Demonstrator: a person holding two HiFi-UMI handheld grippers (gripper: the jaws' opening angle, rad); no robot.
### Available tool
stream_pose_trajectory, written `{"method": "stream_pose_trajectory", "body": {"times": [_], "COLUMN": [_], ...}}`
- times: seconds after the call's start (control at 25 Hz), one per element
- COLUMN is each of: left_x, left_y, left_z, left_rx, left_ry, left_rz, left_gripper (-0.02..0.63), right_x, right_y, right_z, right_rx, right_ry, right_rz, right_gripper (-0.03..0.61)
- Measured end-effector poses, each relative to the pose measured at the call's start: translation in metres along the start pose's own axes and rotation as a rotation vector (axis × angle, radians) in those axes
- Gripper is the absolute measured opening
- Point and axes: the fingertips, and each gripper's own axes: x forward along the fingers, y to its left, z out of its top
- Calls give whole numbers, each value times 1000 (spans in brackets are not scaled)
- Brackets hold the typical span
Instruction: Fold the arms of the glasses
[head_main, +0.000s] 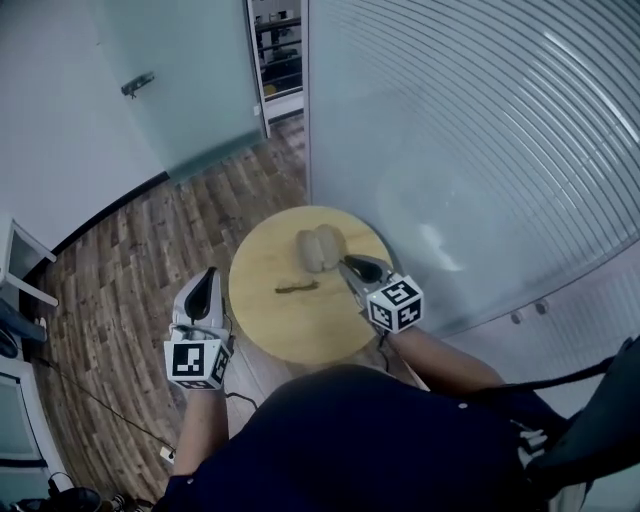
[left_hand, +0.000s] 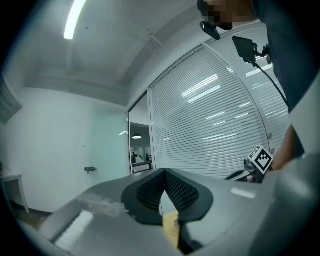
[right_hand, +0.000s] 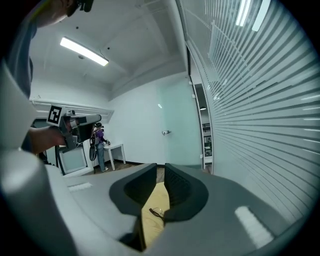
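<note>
A pair of dark-framed glasses (head_main: 297, 287) lies near the middle of the round wooden table (head_main: 270, 320). Behind it sits a beige rounded case (head_main: 320, 248). My left gripper (head_main: 208, 272) hangs beyond the table's left edge, over the floor. In the left gripper view its tips (left_hand: 164, 172) meet and nothing is in them. My right gripper (head_main: 347, 263) hovers over the table's right side, next to the case. Its jaws (right_hand: 161, 167) stand a narrow gap apart and empty. Through that gap the glasses (right_hand: 156, 212) show on the tabletop (right_hand: 149, 229) below.
A wall of horizontal blinds (head_main: 480, 150) runs close behind and to the right of the table. Wood floor (head_main: 130, 260) lies to the left, with a frosted door (head_main: 180, 80) beyond. A person (right_hand: 96, 144) stands far off by a white desk.
</note>
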Motion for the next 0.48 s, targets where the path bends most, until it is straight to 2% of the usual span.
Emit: {"method": "stream_pose_trajectory", "body": {"times": [0.24,0.48], "left_x": [-27,-41], "left_y": [7,5], "left_z": [-2,-14], "left_rx": [7,-3], "left_ry": [35,58], "left_rz": [23,36], "left_gripper": [2,2], "right_x": [-15,-21], "right_y": [16,25], "right_z": [16,24], "right_rx": [-14,-63], "right_ry": [-83,-117], "right_rz": [8,24], "right_gripper": [15,9]}}
